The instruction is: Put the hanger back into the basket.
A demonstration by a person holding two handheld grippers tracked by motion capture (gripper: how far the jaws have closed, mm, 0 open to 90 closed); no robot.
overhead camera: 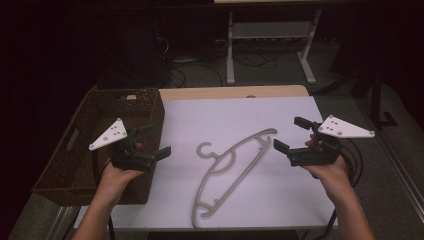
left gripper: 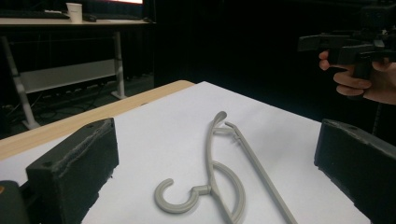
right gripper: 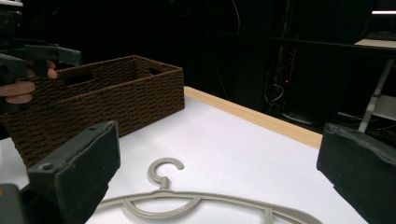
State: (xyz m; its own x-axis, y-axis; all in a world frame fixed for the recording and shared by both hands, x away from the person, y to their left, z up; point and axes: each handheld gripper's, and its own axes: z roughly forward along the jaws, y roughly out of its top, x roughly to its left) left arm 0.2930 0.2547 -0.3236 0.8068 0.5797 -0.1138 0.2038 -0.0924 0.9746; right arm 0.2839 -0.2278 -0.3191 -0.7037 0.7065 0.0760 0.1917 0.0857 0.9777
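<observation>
A grey plastic hanger (overhead camera: 231, 167) lies flat in the middle of the white table top, hook toward the left. The hanger (left gripper: 219, 177) lies beyond the left gripper's wide jaws, and the hanger (right gripper: 187, 198) sits low between the right gripper's jaws. My left gripper (overhead camera: 152, 140) hovers above the table left of the hook, open and empty, pointing right. My right gripper (overhead camera: 291, 134) hovers right of the hanger's far end, open and empty, pointing left. Neither touches the hanger.
A dark brown woven basket (overhead camera: 95, 120) stands at the table's left edge, right behind the left hand; the basket (right gripper: 107, 98) looks empty from the right gripper view. A wooden strip (overhead camera: 230, 93) runs along the far edge. Metal table legs (overhead camera: 270, 45) stand beyond.
</observation>
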